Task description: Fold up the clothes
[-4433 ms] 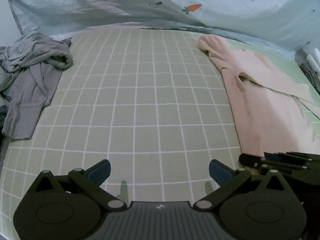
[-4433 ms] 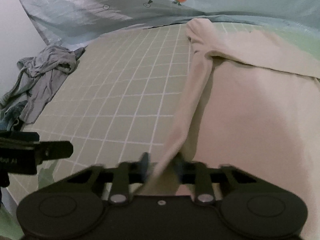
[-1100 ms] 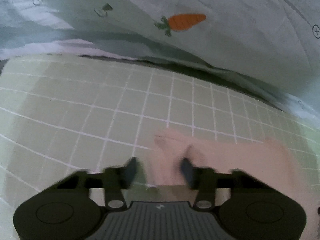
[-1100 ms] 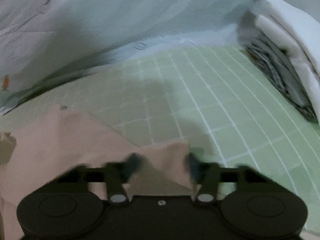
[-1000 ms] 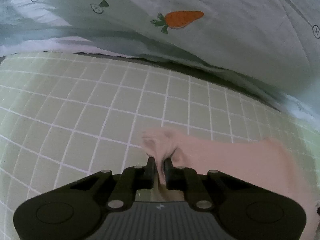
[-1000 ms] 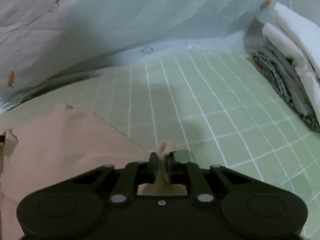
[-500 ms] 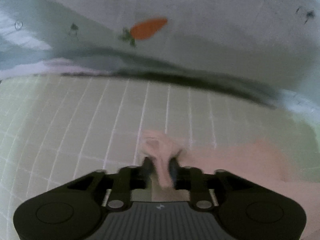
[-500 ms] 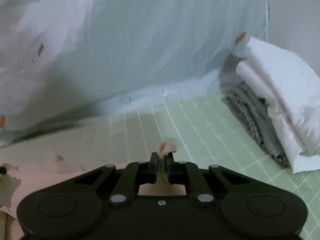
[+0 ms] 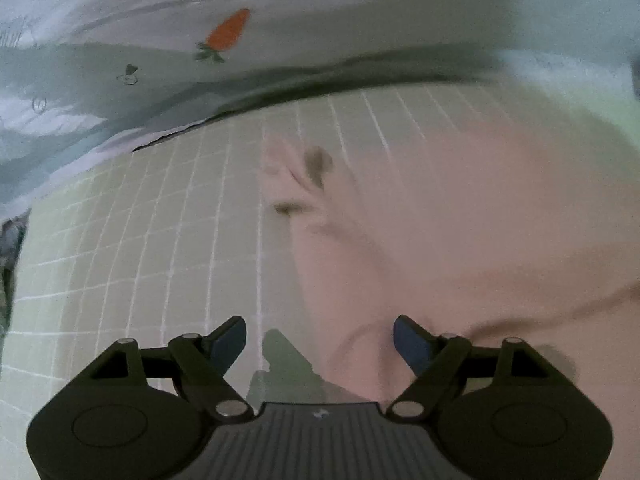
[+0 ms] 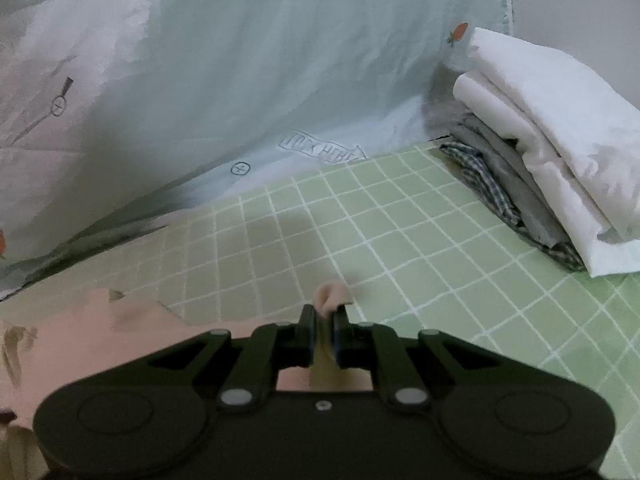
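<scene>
A pale pink garment [image 9: 460,220] lies spread on the green checked sheet [image 9: 140,240], blurred by motion in the left wrist view. My left gripper [image 9: 320,340] is open and empty, its blue-padded fingers apart just above the garment's near left edge. In the right wrist view my right gripper [image 10: 324,320] is shut on a pinch of the same pink garment [image 10: 332,296], which bulges above the fingertips; more pink cloth [image 10: 80,328] stretches to the left.
A pale blue quilt with carrot prints [image 9: 224,36] rises at the back of the bed and also fills the background of the right wrist view [image 10: 240,60]. A stack of folded clothes [image 10: 540,152] sits at the right. A grey garment [image 9: 10,248] shows at the far left.
My left gripper has let go of the pink garment's corner, opened and drawn back. My right gripper stays shut on its pinch of cloth.
</scene>
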Demonstrator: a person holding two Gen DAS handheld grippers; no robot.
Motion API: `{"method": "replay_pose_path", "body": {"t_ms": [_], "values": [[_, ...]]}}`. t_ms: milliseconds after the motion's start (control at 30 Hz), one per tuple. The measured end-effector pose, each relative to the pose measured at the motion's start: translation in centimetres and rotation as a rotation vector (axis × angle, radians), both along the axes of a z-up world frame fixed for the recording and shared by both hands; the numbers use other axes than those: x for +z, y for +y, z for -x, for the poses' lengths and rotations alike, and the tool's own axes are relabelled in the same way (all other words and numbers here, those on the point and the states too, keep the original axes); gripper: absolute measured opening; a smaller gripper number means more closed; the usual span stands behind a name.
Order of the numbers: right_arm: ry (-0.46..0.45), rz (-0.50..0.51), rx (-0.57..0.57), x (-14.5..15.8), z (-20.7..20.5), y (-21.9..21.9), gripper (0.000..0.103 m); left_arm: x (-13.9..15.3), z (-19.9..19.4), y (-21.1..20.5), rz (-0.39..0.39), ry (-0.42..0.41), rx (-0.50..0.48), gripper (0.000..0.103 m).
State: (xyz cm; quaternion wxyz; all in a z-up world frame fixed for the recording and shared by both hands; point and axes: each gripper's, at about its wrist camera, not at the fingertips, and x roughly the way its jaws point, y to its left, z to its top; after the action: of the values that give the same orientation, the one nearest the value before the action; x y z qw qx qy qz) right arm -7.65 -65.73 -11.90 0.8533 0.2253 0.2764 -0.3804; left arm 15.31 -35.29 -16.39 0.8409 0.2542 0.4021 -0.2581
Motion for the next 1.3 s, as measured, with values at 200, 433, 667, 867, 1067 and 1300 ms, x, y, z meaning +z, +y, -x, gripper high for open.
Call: {"method": "replay_pose_path", "body": {"t_ms": [200, 433, 667, 867, 1067, 1300], "values": [[-0.017, -0.002, -0.001, 0.3, 0.8, 1.4, 0.009, 0.2, 1.9, -1.3, -0.064, -0.102, -0.049, 0.082], [-0.084, 0.056, 0.073, 2.3, 1.2, 5.4, 0.009, 3.1, 3.1, 1.1, 0.029, -0.027, -0.047, 0.087], [-0.127, 0.083, 0.234, 4.1, 1.7, 12.6, 0.009, 4.6, 8.3, 4.8, 0.074, 0.023, -0.046, 0.087], [-0.048, 0.032, 0.449, 1.8, 2.0, 21.0, 0.009, 5.7, 11.9, 7.4, 0.088, 0.015, -0.076, 0.088], [0.107, -0.075, 0.57, -1.5, 2.8, 26.4, 0.023, 6.0, 14.4, 9.4, 0.099, 0.037, -0.062, 0.088], [0.094, 0.005, 0.396, -1.0, 6.4, 25.7, 0.103, 5.8, 16.9, 10.3, 0.12, 0.074, -0.059, 0.088]]}}
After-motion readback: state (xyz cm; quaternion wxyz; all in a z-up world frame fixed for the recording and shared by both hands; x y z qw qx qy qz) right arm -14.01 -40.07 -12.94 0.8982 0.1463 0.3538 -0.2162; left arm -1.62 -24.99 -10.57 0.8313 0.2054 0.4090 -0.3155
